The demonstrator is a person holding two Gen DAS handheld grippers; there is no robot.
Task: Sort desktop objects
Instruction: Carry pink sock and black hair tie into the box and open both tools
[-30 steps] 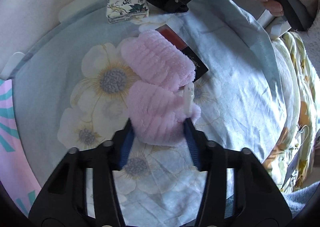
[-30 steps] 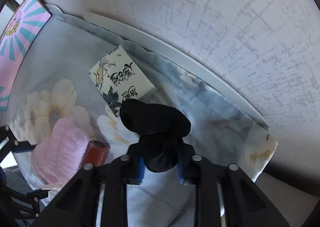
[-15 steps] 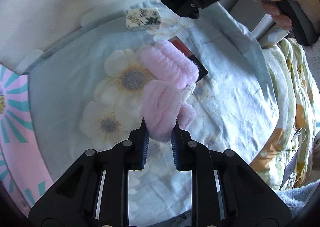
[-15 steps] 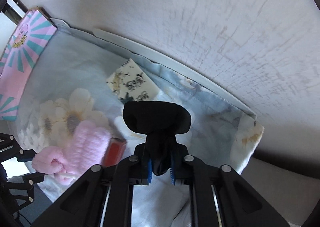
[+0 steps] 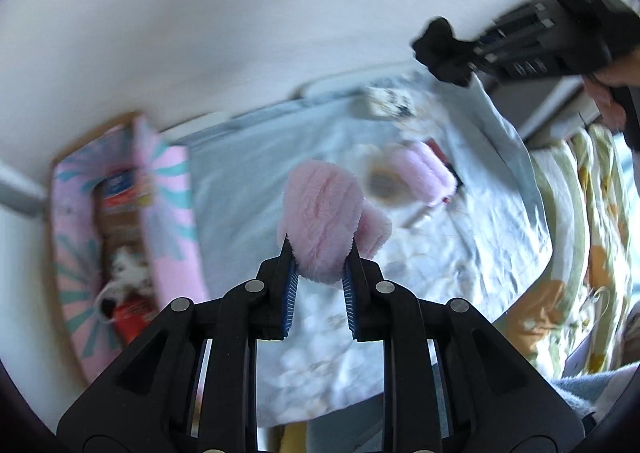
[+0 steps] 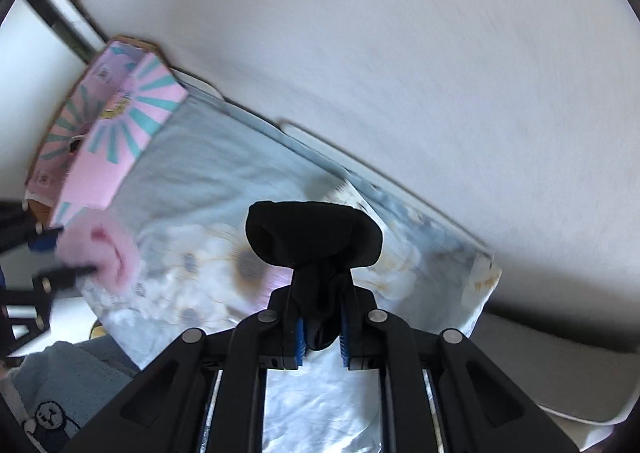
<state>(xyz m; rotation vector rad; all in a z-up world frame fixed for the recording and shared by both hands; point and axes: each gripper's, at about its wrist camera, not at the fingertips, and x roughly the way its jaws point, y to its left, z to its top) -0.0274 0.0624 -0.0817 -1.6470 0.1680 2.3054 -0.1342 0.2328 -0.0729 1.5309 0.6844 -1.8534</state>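
My left gripper is shut on a fluffy pink slipper and holds it above the floral cloth. A second pink slipper lies on the cloth further right, over a red and black box. My right gripper is shut on a black sock bundle, held high above the cloth; it shows at the upper right of the left wrist view. The left gripper with the pink slipper shows at the left of the right wrist view.
A pink box with teal rays stands open at the left end of the table and holds a plush toy and packets. A small patterned white box lies near the wall. A yellow floral blanket is at the right.
Both grippers have risen and swung left. The left one lifted the pink slipper off the cloth; the pink box has come into view. The right one carries the black bundle higher.
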